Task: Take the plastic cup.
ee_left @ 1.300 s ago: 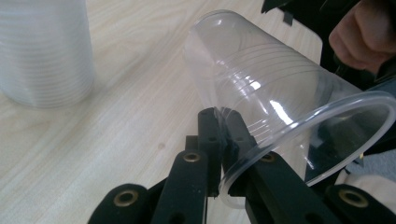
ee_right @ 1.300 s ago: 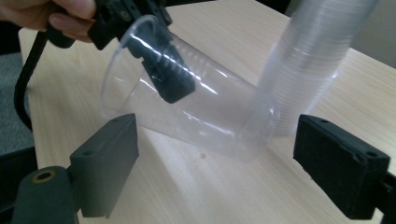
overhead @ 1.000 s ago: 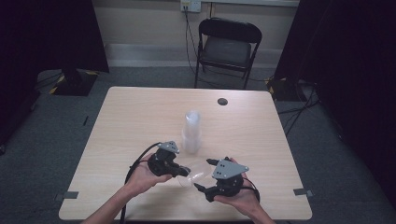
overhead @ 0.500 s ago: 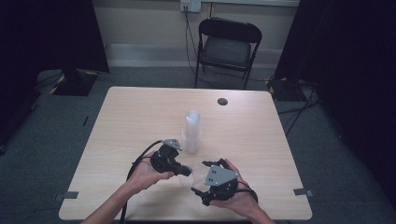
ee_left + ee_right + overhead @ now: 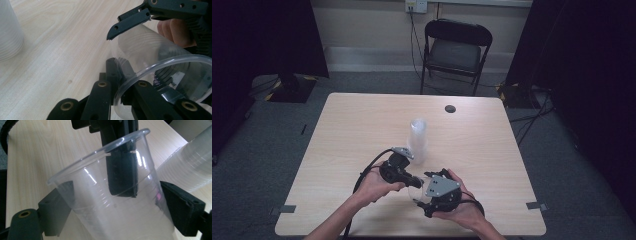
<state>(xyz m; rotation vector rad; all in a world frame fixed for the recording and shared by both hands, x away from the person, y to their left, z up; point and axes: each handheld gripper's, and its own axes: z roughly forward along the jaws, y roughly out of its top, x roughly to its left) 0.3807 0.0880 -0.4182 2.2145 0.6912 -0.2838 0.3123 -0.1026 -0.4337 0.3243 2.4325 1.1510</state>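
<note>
While the left gripper (image 5: 411,178) pinches the rim of the clear plastic cup (image 5: 418,183) at table's six o'clock, the right gripper (image 5: 424,191) straddles its body; open tabletop lies towards twelve, the near edge close.

From the left gripper view, jaws clamp the thin rim (image 5: 140,75); it could buckle.

From the right gripper view, wide jaws have just been closing around the cup; the white cup stack (image 5: 190,162) at two o'clock could be knocked.

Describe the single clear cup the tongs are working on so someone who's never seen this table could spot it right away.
Start at the wooden table and go to its near edge, where two hands hold black tongs. The single clear cup hangs between them, the left tongs pinching its rim and the right tongs flanking its body. Unlike the tall upright cup stack behind, it is one see-through cup, lifted and tilted.
</note>
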